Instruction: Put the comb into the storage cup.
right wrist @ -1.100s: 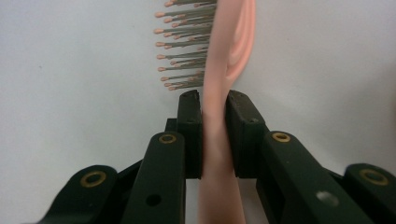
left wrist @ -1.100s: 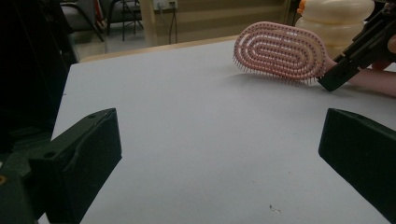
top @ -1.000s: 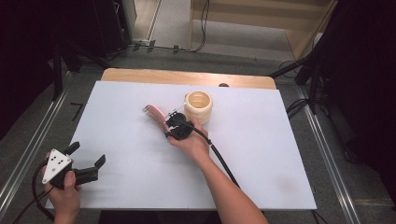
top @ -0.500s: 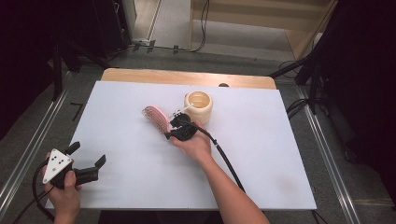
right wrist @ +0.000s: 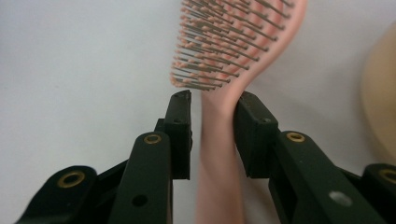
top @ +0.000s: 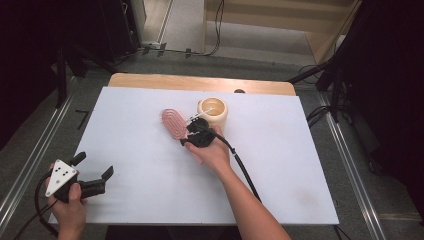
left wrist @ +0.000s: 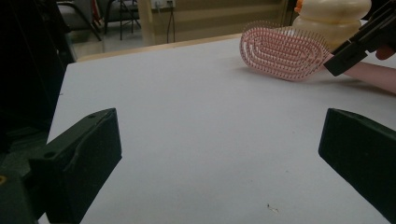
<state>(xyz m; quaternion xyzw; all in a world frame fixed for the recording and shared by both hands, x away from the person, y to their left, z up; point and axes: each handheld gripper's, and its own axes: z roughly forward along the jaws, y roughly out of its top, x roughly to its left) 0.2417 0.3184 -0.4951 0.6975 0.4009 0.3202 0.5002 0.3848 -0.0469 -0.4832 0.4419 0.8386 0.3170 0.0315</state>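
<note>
Pink oval-headed plastic hairbrush (top: 173,121) lay bristles-up on the white tabletop (top: 125,150) in the high view, just left of a cream ceramic mug (top: 214,111), having shifted leftward and a little nearer the person over the preceding second. The right tool (top: 192,134) sat at the brush's handle end, its hand (top: 212,152) barely displaced. The left tool (top: 92,175) waited well apart at the tabletop's near left corner, gripped in the person's left hand (top: 70,205).

From the left gripper view, that tool's jaws stood wide with nothing but bare white surface between them; the hairbrush (left wrist: 282,50) rested beyond, head tilted up slightly, the mug (left wrist: 332,18) behind it.

From the right gripper view, the right tool (right wrist: 212,112) had just been opening: its jaws straddled the narrow pink neck of the hairbrush (right wrist: 224,56), a sliver of gap showing on the left side, the right pad close against the handle. The grip appeared released, which suggested the brush had been set down at its new spot and that the placement was likely complete.
</note>
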